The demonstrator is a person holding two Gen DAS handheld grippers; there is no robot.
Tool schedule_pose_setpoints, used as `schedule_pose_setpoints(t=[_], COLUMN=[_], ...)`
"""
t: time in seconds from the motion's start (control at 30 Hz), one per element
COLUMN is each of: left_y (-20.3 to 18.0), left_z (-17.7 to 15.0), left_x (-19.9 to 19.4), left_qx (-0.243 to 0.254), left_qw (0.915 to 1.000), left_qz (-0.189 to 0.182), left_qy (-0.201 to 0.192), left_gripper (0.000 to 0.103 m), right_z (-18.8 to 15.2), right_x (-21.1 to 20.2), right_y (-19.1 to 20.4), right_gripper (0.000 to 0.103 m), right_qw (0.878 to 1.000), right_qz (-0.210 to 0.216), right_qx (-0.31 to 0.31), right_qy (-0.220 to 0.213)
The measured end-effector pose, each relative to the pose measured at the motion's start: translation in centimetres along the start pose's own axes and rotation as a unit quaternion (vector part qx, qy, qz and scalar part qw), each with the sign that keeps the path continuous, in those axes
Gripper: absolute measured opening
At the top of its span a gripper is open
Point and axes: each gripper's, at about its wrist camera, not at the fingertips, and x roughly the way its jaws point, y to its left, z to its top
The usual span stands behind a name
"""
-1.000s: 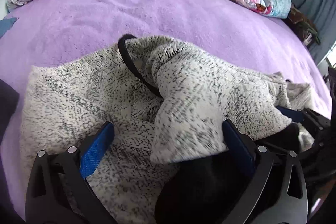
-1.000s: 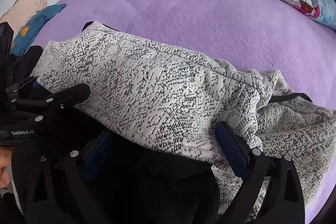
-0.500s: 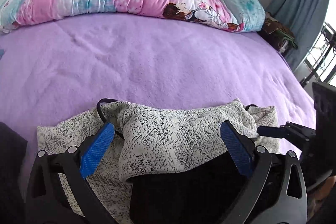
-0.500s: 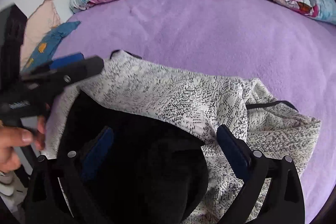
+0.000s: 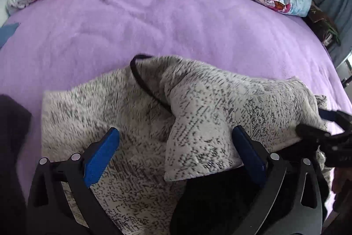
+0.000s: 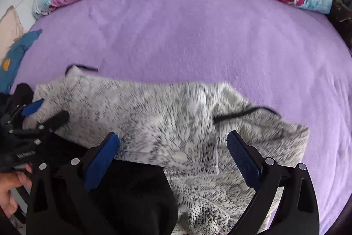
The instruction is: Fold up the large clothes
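Grey knit garment [image 5: 136,124] lies part-folded on purple bed [image 5: 176,25]. Left claw [image 5: 176,155] and right claw [image 6: 173,155] both gape, gripping nothing. Next, probably: regrasp an edge, fold again.

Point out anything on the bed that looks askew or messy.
The speckled grey garment lies bunched on the purple bedspread, one flap folded crookedly over, with black trim looping out. Nothing looks damaged.
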Motion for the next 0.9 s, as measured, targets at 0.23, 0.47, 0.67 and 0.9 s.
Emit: schedule_pose_setpoints(t=[0.23, 0.47, 0.67, 0.9], left_y=[-0.5, -0.3, -1.4, 0.1], left_z=[-2.5, -1.7, -4.5, -10.5], left_x=[1.0, -6.2, -11.6, -16.1], left_qx=[0.03, 0.012, 0.067, 0.031], left_qw=[0.9981, 0.9955, 0.9896, 0.9943], left_qz=[0.031, -0.013, 0.028, 0.015], left_qy=[-0.045, -0.093, -0.124, -0.101], left_gripper=[0.099, 0.097, 0.097, 0.097], right_z=[-1.9, -1.9, -6.7, -13.6], right_x=[1.8, -6.2, -11.0, -15.3], right_y=[-1.3, -0.7, 0.1, 0.2], right_gripper=[0.097, 0.096, 0.096, 0.096], right_qw=[0.998, 0.995, 0.993, 0.992], right_qz=[0.032, 0.038, 0.027, 0.043], right_qx=[0.035, 0.006, -0.008, -0.001], right_qy=[-0.028, -0.092, -0.117, -0.118])
